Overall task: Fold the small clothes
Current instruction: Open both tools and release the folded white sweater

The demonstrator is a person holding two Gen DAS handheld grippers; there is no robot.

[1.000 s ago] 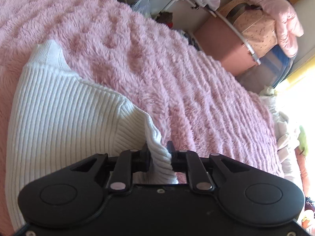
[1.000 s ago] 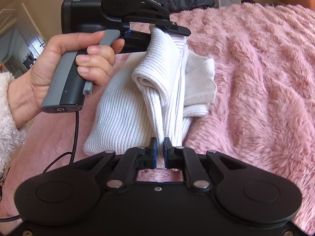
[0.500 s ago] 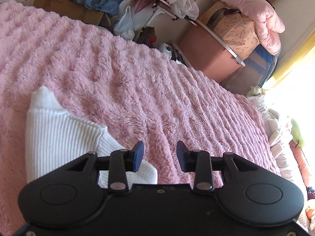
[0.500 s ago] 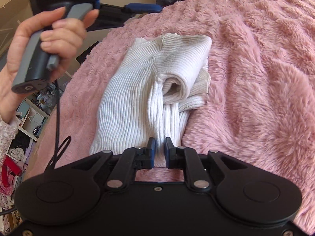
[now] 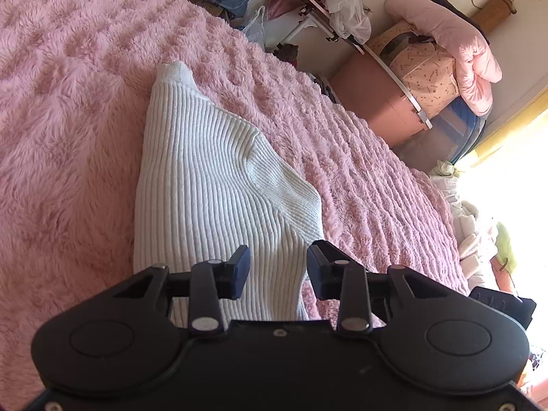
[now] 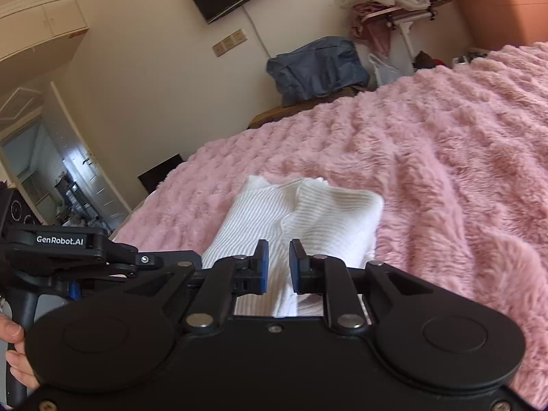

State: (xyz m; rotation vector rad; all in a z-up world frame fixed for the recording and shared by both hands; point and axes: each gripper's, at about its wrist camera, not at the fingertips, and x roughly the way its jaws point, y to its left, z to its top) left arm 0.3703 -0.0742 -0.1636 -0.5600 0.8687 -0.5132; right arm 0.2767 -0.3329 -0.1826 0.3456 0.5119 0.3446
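Note:
A white ribbed knit garment (image 5: pixel 212 185) lies folded on the pink fluffy blanket (image 5: pixel 68 109). My left gripper (image 5: pixel 277 269) is open and empty, just above the garment's near end. In the right wrist view the same garment (image 6: pixel 301 219) lies ahead, folded into a narrow block. My right gripper (image 6: pixel 278 267) is open with a small gap, holding nothing, over the garment's near end. The left gripper's body (image 6: pixel 68 250) shows at the left of the right wrist view.
The blanket (image 6: pixel 445 171) spreads wide to the right. Beyond the bed edge stand a pink storage box (image 5: pixel 383 102), a pink quilt (image 5: pixel 455 44), a blue bag (image 6: pixel 318 68) and a rack of clothes (image 6: pixel 394 7). A doorway (image 6: pixel 51 178) is at the left.
Both grippers let go of the garment and opened; the left first, then the right. The raised folds dropped flat and the garment now lies in a compact fold. Both grippers pulled back.

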